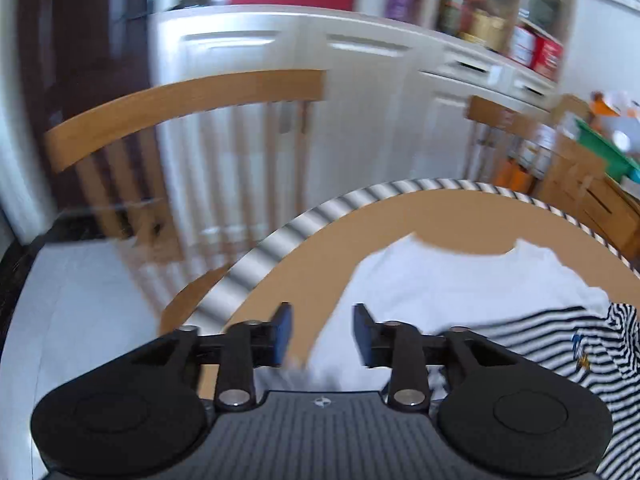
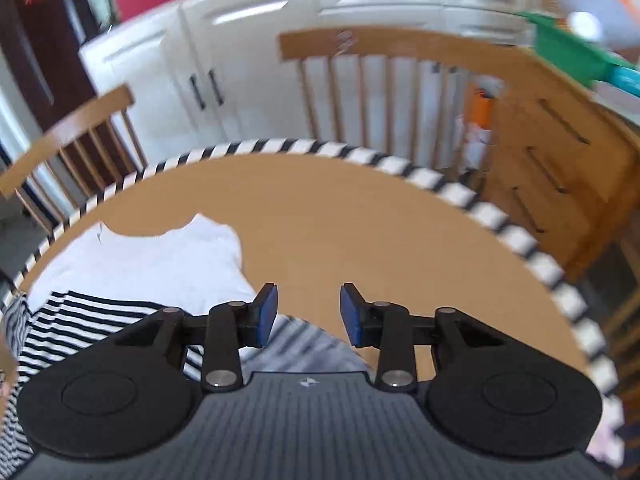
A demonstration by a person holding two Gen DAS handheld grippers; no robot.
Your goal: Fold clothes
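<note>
Both tools, left [image 1: 322, 334] and right [image 2: 308, 314], hang open, empty, above the round table [image 2: 340, 200] bearing shirts [image 1: 460, 280].

On the table [image 2: 360, 208] before me, 2 garments lie together at its left part: the shirt [image 2: 152, 264] farther from me, the striped top [image 2: 80, 320] nearer, overlapping its near edge. My left gripper [image 1: 322, 334] hangs over the shirt's left edge, my right gripper [image 2: 308, 314] over the top's right end. Behind the table stand 2 chairs [image 2: 380, 80], then cabinets [image 2: 248, 40]; a dresser [image 2: 560, 152] stands to the right.
</note>
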